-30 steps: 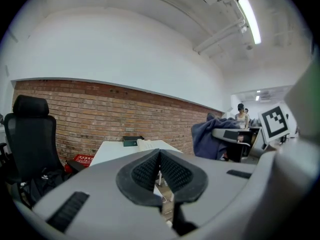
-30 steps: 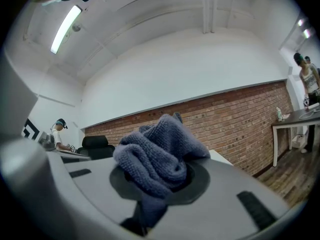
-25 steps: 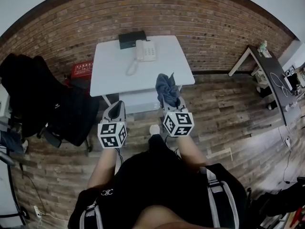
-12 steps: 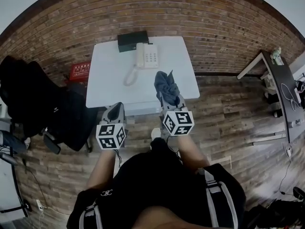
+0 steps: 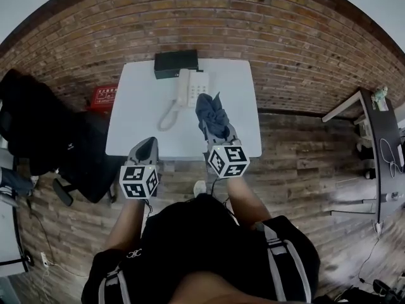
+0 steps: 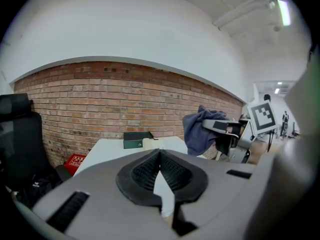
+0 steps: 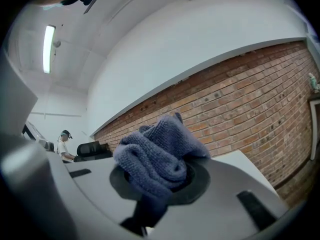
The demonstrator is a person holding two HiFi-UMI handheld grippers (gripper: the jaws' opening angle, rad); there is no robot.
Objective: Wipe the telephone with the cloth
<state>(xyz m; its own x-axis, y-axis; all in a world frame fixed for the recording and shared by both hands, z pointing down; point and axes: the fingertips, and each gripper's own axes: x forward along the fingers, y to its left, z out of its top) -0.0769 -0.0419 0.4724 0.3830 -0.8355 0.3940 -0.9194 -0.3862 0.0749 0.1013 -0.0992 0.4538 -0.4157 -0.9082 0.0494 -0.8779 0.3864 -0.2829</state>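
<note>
The left gripper (image 5: 147, 145) hovers over the near edge of the white table (image 5: 136, 125), its jaws pressed together on nothing. Beside it, the right gripper (image 5: 218, 133) is clenched on a bunched dark blue cloth (image 5: 211, 113), raised over the table. Just past the cloth sits the white telephone (image 5: 190, 86). Whether the two touch, I cannot tell. A black box (image 5: 175, 63) lies behind the telephone, at the table's far edge by the brick wall (image 5: 266, 30).

Both grippers advance over the tabletop
The right gripper (image 5: 214, 129), clamping the cloth (image 5: 211, 113), now reaches past the tabletop's (image 5: 136, 109) front edge, bringing the cloth just beside the telephone (image 5: 192, 87); the left gripper (image 5: 147, 143) now crosses that edge.
</note>
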